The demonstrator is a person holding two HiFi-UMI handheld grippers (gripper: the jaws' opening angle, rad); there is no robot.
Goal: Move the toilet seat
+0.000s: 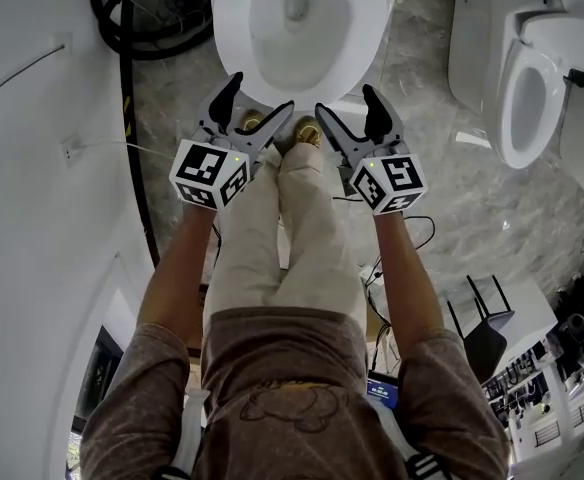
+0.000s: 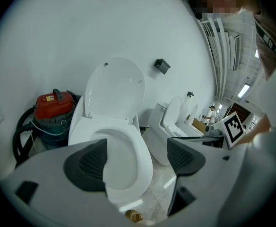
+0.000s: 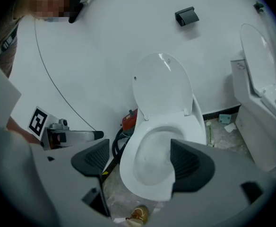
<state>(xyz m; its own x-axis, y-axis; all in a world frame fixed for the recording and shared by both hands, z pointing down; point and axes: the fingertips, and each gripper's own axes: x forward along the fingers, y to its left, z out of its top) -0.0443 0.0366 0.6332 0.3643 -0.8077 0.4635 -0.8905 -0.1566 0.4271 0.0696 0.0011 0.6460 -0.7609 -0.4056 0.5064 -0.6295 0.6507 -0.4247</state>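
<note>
A white toilet [image 1: 297,18] stands on the marble floor straight ahead of me. Its lid [image 2: 114,89] is raised against the wall, and the seat ring [image 2: 145,155] lies down on the bowl. My left gripper [image 1: 262,93] hovers just short of the bowl's front rim, open and empty. My right gripper [image 1: 344,100] is beside it at the same height, also open with nothing between its fingers. In the left gripper view the left gripper [image 2: 138,157] frames the bowl's right side. In the right gripper view the right gripper [image 3: 140,157] frames the bowl [image 3: 152,164], below the upright lid [image 3: 164,86].
A second toilet [image 1: 532,88] stands to the right. A red vacuum [image 2: 53,105] and its black hose [image 1: 132,28] sit left of the bowl by the white wall. The person's legs and tan shoes [image 1: 307,133] are below the grippers. Boxes and cables [image 1: 482,328] lie at lower right.
</note>
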